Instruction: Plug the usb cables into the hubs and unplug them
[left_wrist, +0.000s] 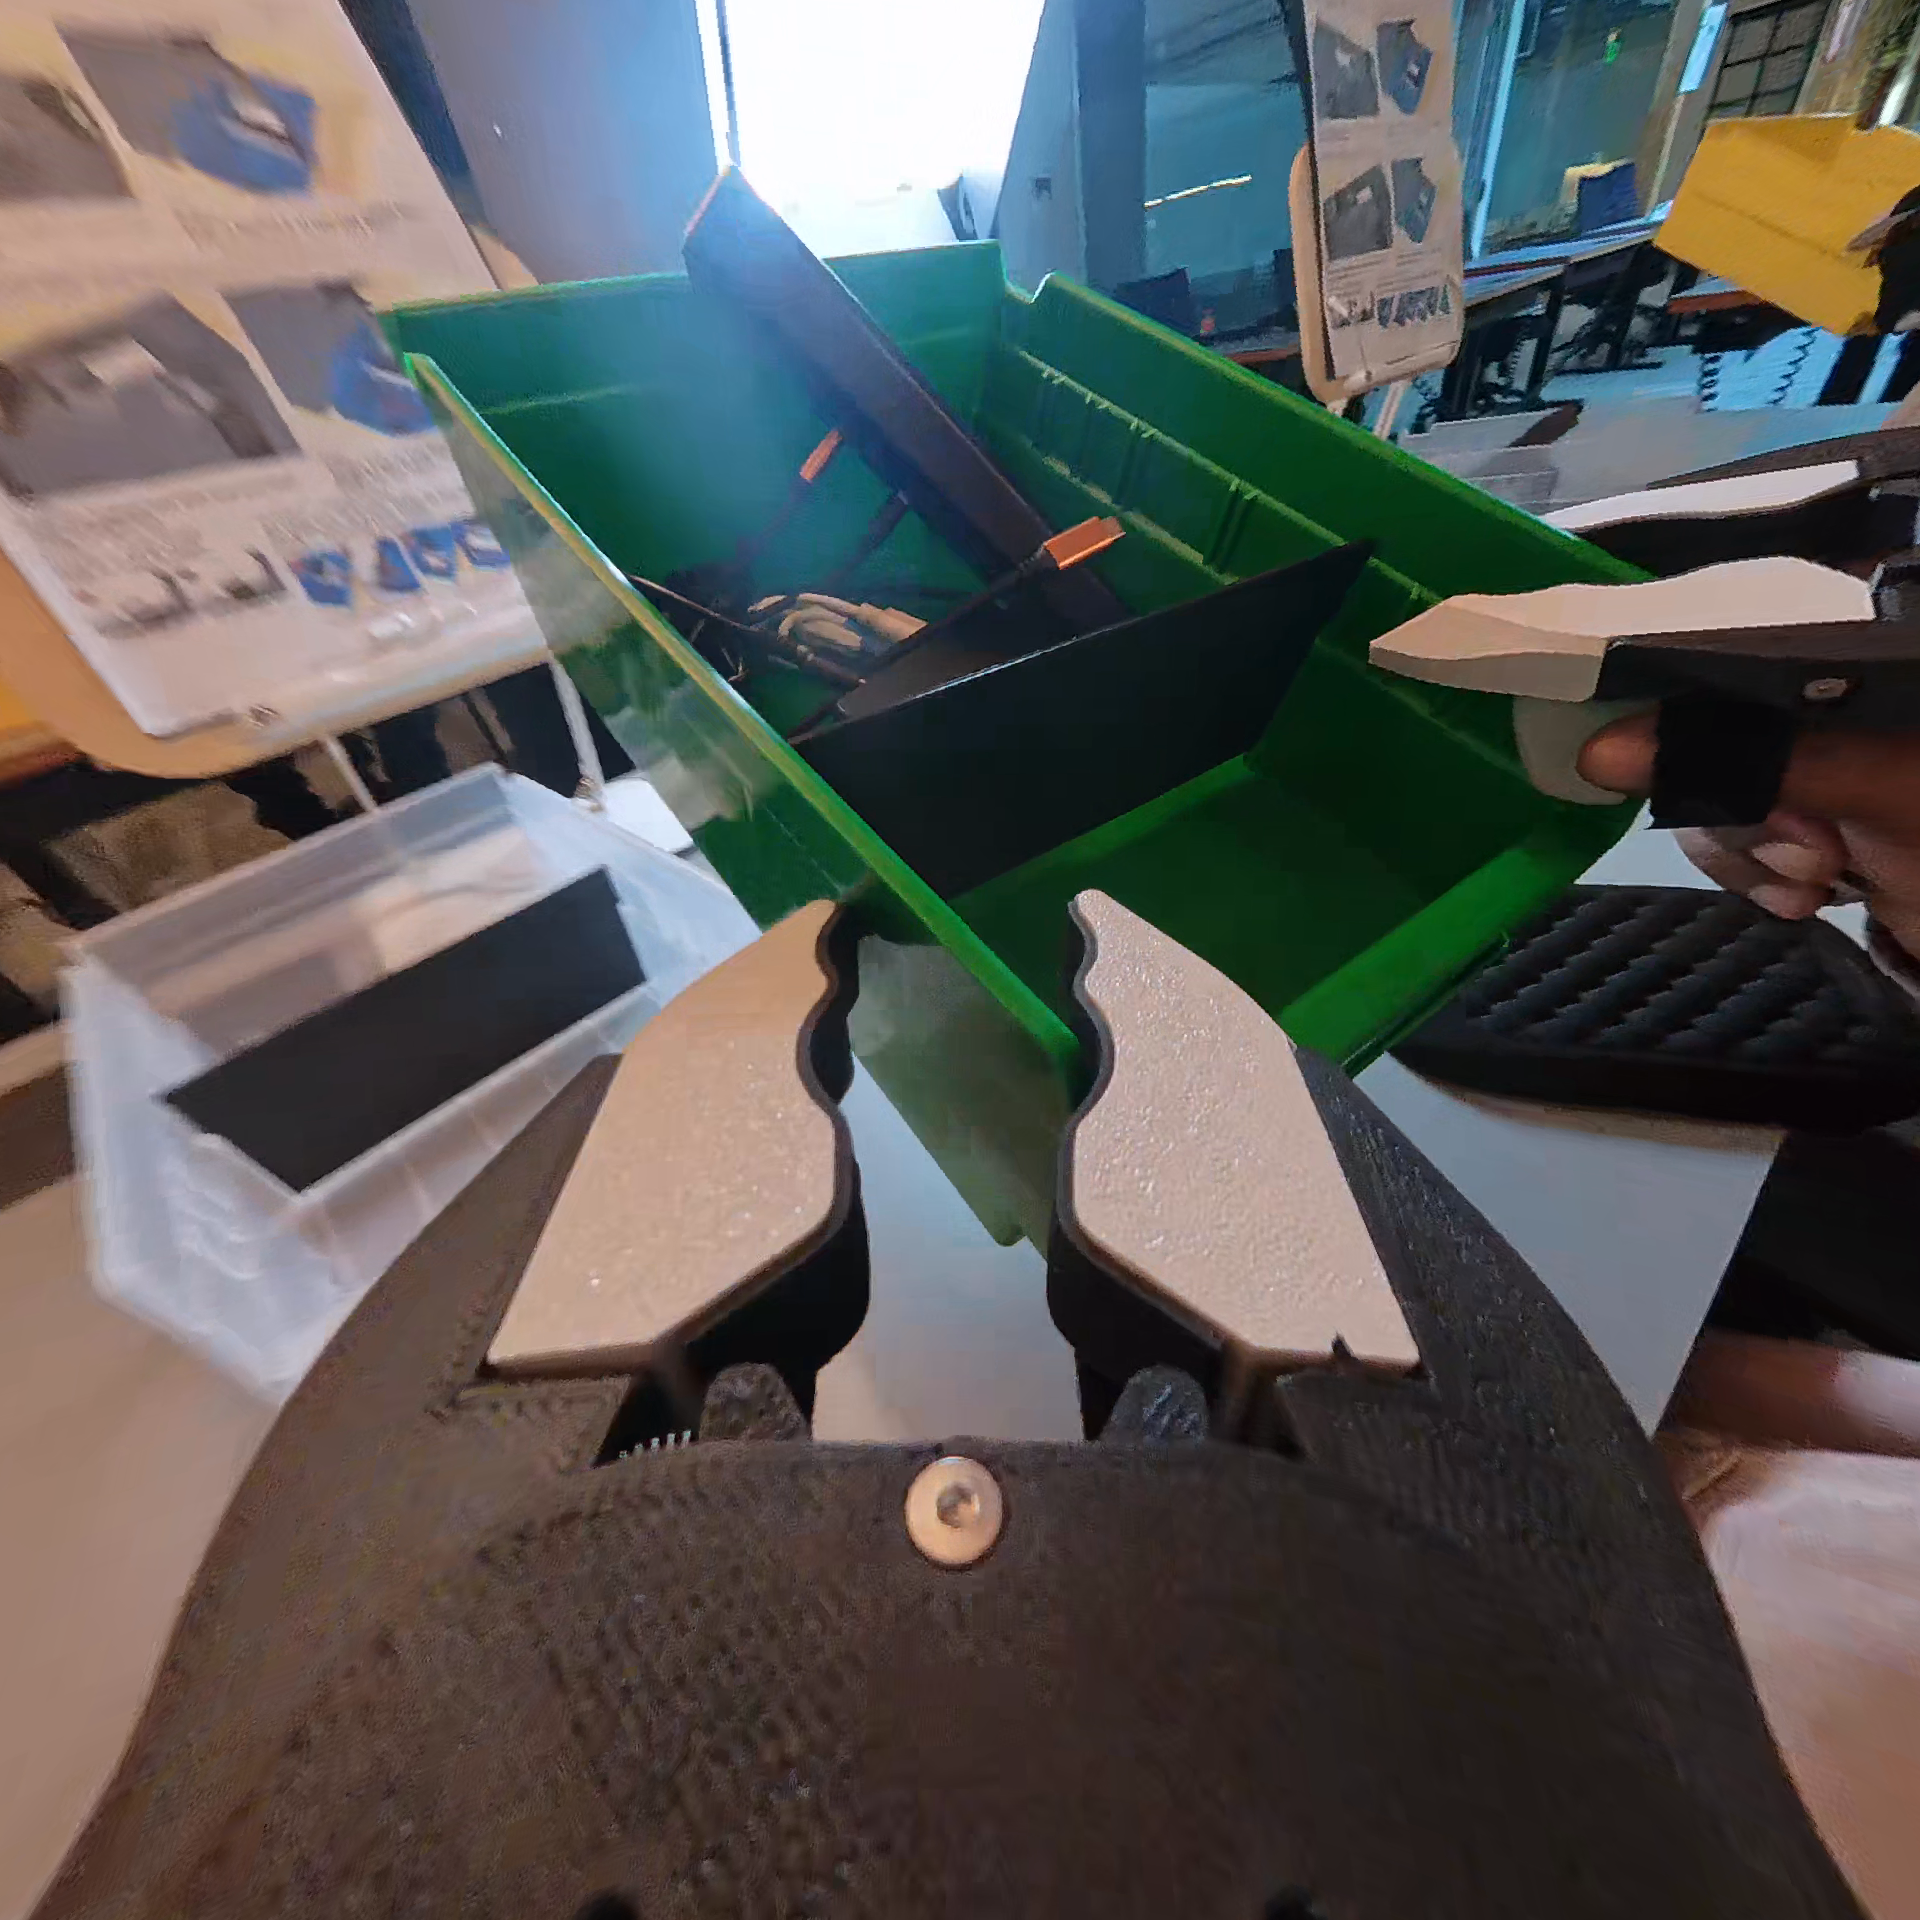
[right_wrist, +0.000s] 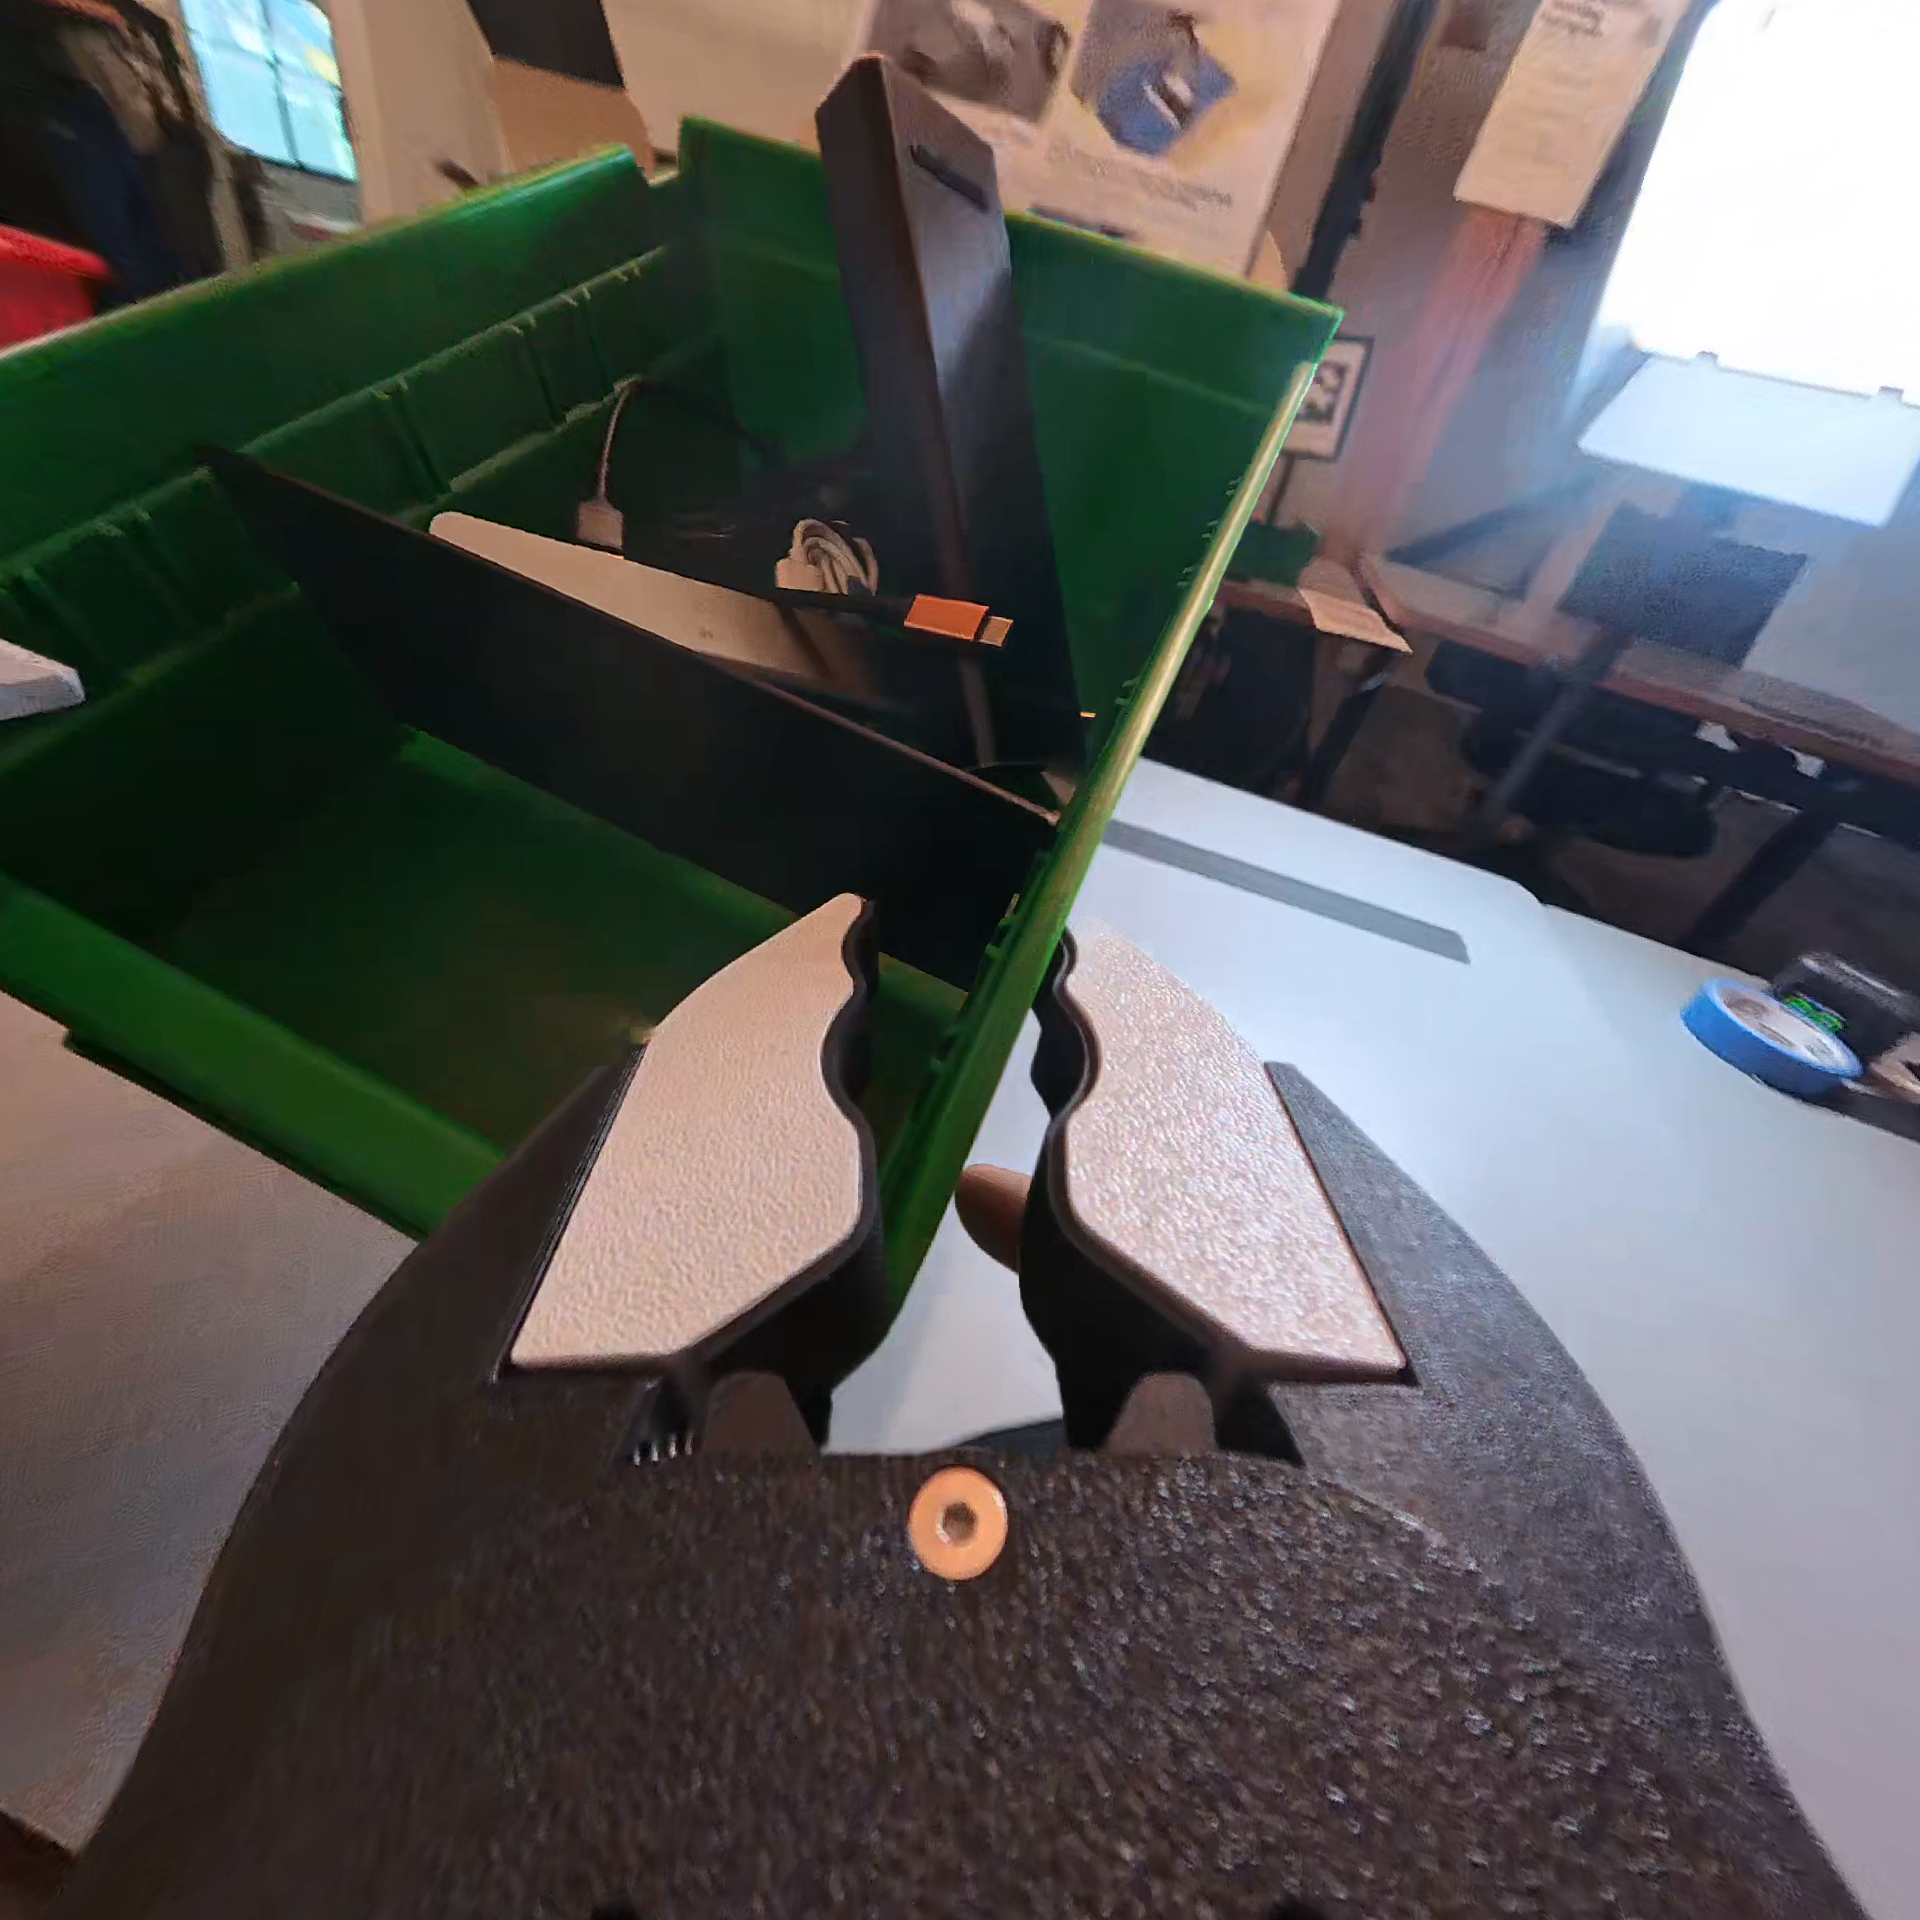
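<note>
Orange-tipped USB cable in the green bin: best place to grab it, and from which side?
Grip the orange plug housing, not the metal tip. It sticks up clear of the tangled cables, beside the leaning black panel. Come from above, behind the black divider, jaws across the housing's flat faces. Both the left gripper and right gripper currently straddle the green bin walls.

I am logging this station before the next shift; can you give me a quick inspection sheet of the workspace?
Surface: pale grey tabletop, dark strip across it.
Job's things: green bin with black dividers; white hub behind the near one.
Clutter: clear plastic box, blue tape roll.
Grippers: left gripper and right gripper each straddle a bin side wall, fingers not closed on it.
Cables: orange-tipped cable loose, unplugged; white cable coiled.
Surroundings: printed sheets, desks behind.
</note>
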